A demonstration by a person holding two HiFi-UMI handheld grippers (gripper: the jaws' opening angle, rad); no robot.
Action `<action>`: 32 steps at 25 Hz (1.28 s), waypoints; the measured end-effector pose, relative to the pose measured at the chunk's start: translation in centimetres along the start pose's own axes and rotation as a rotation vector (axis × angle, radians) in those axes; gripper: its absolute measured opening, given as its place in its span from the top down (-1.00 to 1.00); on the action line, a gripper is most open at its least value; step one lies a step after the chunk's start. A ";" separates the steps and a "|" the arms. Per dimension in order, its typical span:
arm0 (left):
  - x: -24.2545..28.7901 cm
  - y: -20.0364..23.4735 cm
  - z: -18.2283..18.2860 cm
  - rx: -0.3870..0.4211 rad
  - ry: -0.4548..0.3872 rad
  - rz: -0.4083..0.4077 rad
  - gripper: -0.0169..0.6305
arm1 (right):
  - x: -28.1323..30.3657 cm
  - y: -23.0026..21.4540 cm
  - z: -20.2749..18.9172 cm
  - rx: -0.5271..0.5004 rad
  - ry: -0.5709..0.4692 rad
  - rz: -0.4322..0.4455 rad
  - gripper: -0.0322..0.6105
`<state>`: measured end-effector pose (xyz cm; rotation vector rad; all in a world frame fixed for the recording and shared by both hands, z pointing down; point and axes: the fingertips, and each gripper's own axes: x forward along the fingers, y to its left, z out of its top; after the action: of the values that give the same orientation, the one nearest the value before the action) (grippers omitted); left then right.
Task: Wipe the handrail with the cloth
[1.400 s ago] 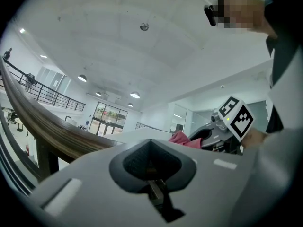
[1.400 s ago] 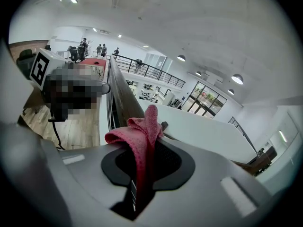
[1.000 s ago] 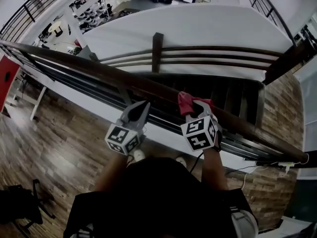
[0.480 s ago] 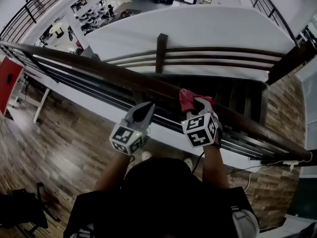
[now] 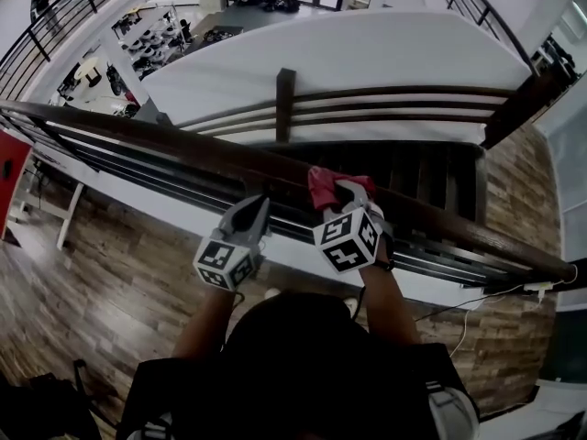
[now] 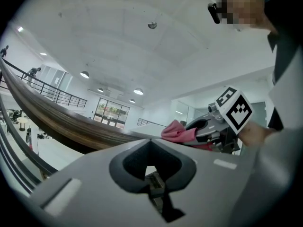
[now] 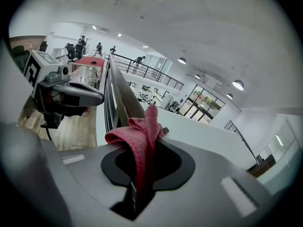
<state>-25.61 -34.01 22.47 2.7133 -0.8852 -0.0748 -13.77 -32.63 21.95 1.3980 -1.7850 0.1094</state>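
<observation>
The dark wooden handrail (image 5: 165, 143) is seen running slantwise just ahead of both grippers. The right hand-held gripper (image 5: 337, 193) is held forward on an extended forearm, its jaws clamped on the red cloth (image 5: 323, 183), which is bunched at its tips against the rail's top. The left hand-held gripper (image 5: 258, 205), closed on nothing, is pointed at the rail just beside it.

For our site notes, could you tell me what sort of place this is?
Probably an upper gallery in a large open workplace: the dark wooden handrail overlooks a lower floor with desks, and a dark staircase descends beyond it.
</observation>
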 end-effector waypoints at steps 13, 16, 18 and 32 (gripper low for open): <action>-2.2 2.8 -0.7 -0.040 -0.007 0.062 0.95 | 2.0 2.0 3.6 -0.095 -0.021 0.028 0.74; -3.1 3.9 -0.6 -0.047 -0.013 0.086 0.95 | 2.5 2.5 4.3 -0.090 -0.033 0.045 0.74; -3.5 4.4 -0.5 -0.049 -0.015 0.100 0.95 | 2.8 2.8 4.7 -0.096 -0.037 0.047 0.74; -6.0 5.8 -0.4 -0.066 -0.031 0.170 0.95 | 4.1 3.6 6.5 -0.140 -0.049 0.056 0.74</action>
<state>-33.76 -34.87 24.31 2.5718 -1.0980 -0.1085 -20.51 -37.91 21.94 1.2614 -1.8355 -0.0206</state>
